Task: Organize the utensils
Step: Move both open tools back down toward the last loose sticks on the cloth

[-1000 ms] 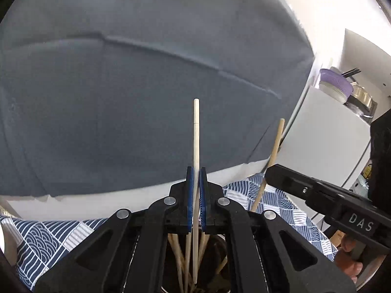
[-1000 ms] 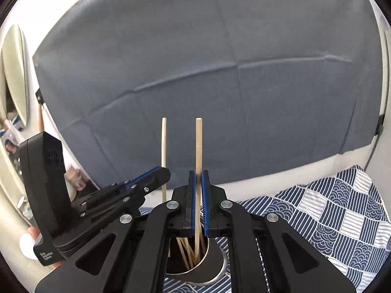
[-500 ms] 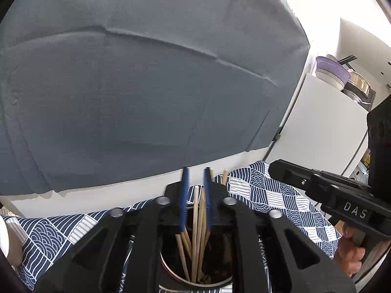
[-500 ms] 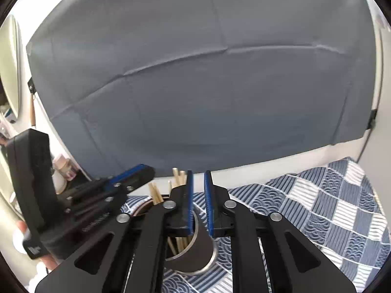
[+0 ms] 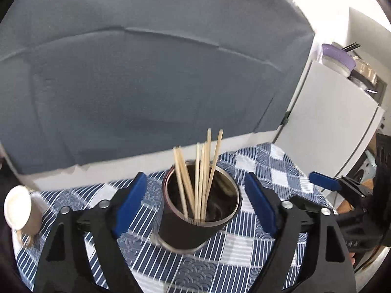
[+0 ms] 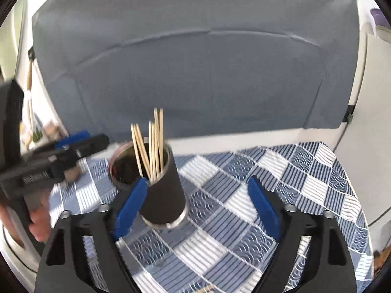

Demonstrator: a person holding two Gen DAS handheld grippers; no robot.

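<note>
A black cup [image 5: 195,227] with a metal rim stands on the blue-and-white patterned cloth [image 5: 246,256]. Several wooden chopsticks [image 5: 202,171] stand loose in it, leaning apart. My left gripper [image 5: 195,178] is spread wide, its jaws still opening. The cup shows in the gap between its blue pads [image 5: 129,205], which hold nothing. In the right wrist view the cup [image 6: 163,195] and chopsticks [image 6: 151,144] sit just past the left pad [image 6: 129,207]. My right gripper [image 6: 198,183] is also opening wide and grips nothing. Each gripper shows in the other's view: the right gripper [image 5: 322,182], the left gripper [image 6: 78,144].
A grey cloth backdrop [image 5: 146,85] hangs behind the table. A white container [image 5: 17,207] lies at the left. A white cabinet [image 5: 330,127] at the right carries a purple bowl [image 5: 338,56]. A person's hand [image 6: 39,222] holds the left gripper's handle.
Both grippers were shut on one upright chopstick each. Both have opened wide, the chopsticks have dropped into the cup, and both grippers have drawn back so the whole cup shows.
</note>
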